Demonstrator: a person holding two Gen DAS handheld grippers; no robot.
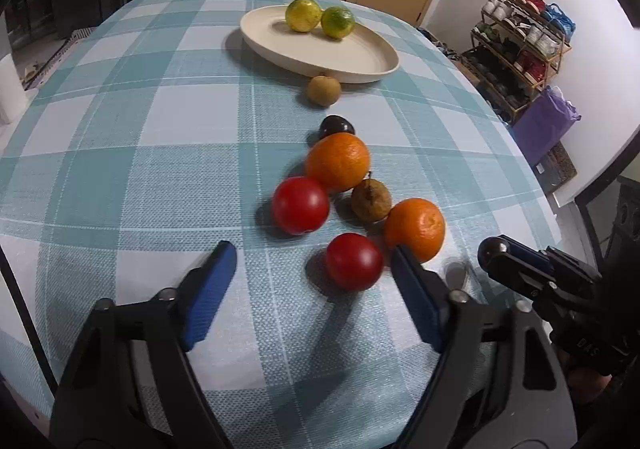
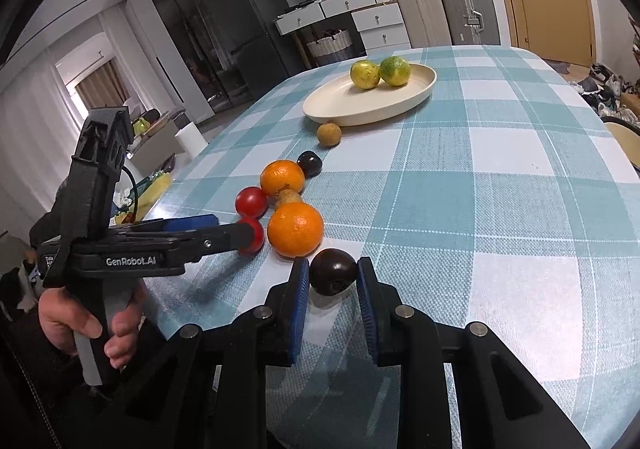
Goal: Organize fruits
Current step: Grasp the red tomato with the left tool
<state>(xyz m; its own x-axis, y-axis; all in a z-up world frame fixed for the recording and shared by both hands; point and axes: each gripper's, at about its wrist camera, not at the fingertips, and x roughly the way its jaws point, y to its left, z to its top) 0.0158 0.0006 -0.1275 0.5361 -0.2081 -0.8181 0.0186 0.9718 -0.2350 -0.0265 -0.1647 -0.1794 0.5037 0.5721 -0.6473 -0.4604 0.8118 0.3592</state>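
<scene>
A cream oval plate (image 1: 360, 61) (image 2: 340, 109) at the far side holds two green-yellow citrus fruits (image 1: 320, 17) (image 2: 380, 73). Loose on the checked cloth lie two oranges (image 1: 338, 161) (image 1: 416, 229), two red fruits (image 1: 301, 205) (image 1: 354, 261), two small brown fruits (image 1: 324, 89) (image 1: 371, 200) and a dark plum (image 1: 337, 126). My left gripper (image 1: 312, 257) is open, with the near red fruit between its fingers. My right gripper (image 2: 333, 269) is shut on a second dark plum (image 2: 333, 276), just above the cloth near the closer orange (image 2: 295, 229).
The table (image 2: 500, 209) has a teal and white checked cloth. Its right edge drops off toward a shoe rack (image 1: 516, 49) and a purple bag (image 1: 544, 121). Suitcases (image 2: 444, 9), drawers and a fridge (image 2: 240, 29) stand behind the table.
</scene>
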